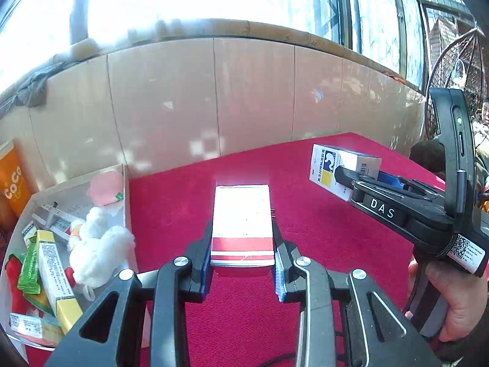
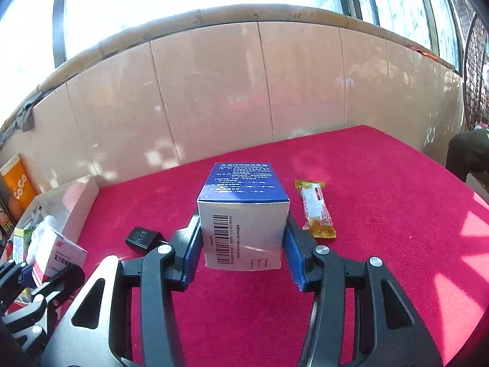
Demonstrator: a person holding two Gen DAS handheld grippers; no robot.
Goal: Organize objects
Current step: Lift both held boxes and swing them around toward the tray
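Observation:
My left gripper (image 1: pixel 243 246) is shut on a red and white box (image 1: pixel 241 214), its pads pressing both sides and holding it above the red tablecloth (image 1: pixel 321 229). To the right, a hand (image 1: pixel 458 302) carries my right gripper (image 1: pixel 366 177), which is shut on a blue and white medicine box (image 1: pixel 339 165). The right wrist view has that box (image 2: pixel 244 214) clamped between the blue pads of the right gripper (image 2: pixel 243 238), barcode side toward the camera. My left gripper (image 2: pixel 45 275) with its red and white box (image 2: pixel 58 253) appears at the lower left.
A white open carton (image 1: pixel 126 202) at the table's left holds a white plush toy (image 1: pixel 97 241), yellow boxes and green packets. An orange "coco" carton (image 1: pixel 12 183) stands behind it. A snack bar (image 2: pixel 314 211) and a black adapter (image 2: pixel 142 238) lie on the cloth. A tan wall backs the table.

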